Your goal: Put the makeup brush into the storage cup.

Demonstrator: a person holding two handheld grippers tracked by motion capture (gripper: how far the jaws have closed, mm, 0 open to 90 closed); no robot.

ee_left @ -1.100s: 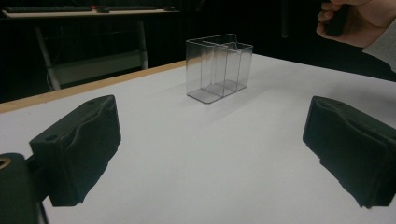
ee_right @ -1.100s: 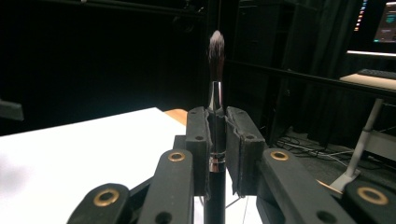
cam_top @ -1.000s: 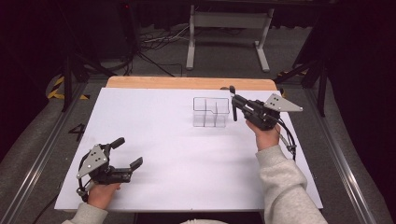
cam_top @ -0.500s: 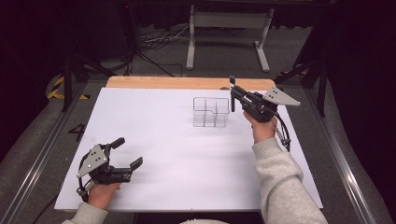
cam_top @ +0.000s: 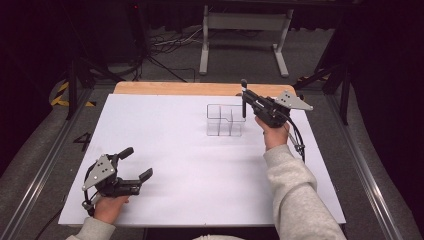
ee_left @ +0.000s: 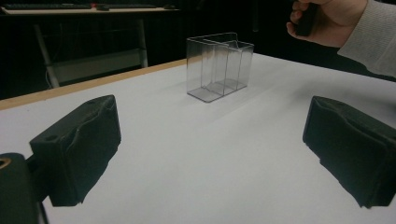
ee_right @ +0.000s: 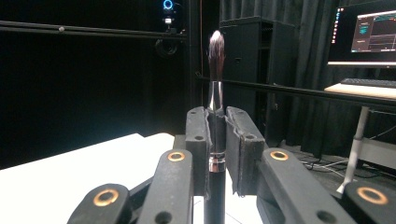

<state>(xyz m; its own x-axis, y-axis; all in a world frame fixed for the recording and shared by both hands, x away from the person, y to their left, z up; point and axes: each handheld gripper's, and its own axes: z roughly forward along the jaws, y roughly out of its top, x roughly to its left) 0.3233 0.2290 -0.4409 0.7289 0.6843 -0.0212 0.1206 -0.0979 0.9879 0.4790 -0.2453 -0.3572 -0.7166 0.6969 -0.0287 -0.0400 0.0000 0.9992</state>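
- Where the white table point(cam_top: 200, 175) spreads widest, its bare surface carries one clear organizer box point(cam_top: 225, 120), standing upright toward the far right, with inner dividers.
- Right gripper point(cam_top: 245, 100): held in the air just beside the box's far right corner, jaws clamped on a makeup brush point(ee_right: 215, 116).
- Left gripper point(cam_top: 135, 165): low over the near left of the table, well apart from the box, jaws spread wide with nothing between them.
- Makeup brush: upright, bristle tip uppermost, handle passing down between the pads.
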